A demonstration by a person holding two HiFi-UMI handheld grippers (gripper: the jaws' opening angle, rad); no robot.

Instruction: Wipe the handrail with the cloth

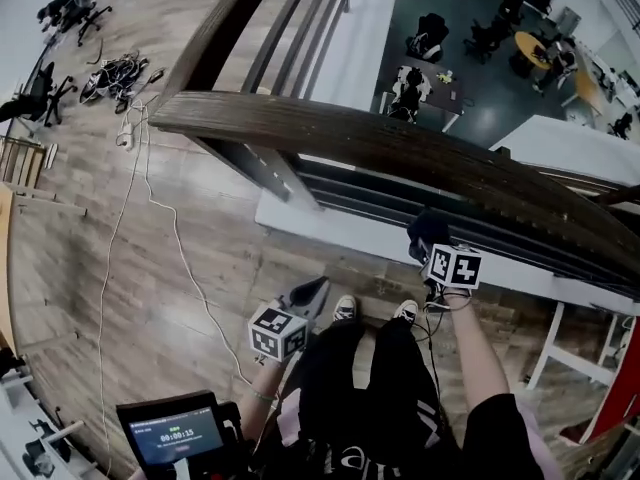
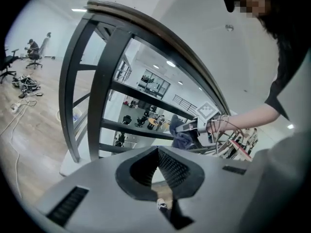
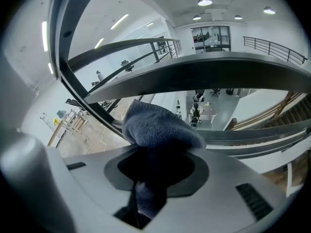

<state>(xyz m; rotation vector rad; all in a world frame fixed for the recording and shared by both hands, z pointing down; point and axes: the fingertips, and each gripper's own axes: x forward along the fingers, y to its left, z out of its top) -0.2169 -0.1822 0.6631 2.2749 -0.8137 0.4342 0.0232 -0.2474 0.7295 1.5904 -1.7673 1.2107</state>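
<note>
The right gripper (image 3: 156, 165) pinched a blue-grey cloth (image 3: 158, 127) close beneath the dark wooden handrail (image 1: 400, 148). The left gripper (image 2: 158, 154), jaws pressed together and empty, hung farther below it.

The handrail (image 1: 400, 153) runs off the right edge; the cloth (image 3: 158, 125) buries the right tongs' (image 3: 156, 166) pads.

Dark grained wooden handrail (image 1: 400, 148) — fuzzy blue terry cloth (image 3: 158, 125) — matt wood-plank floor (image 1: 180, 278).
</note>
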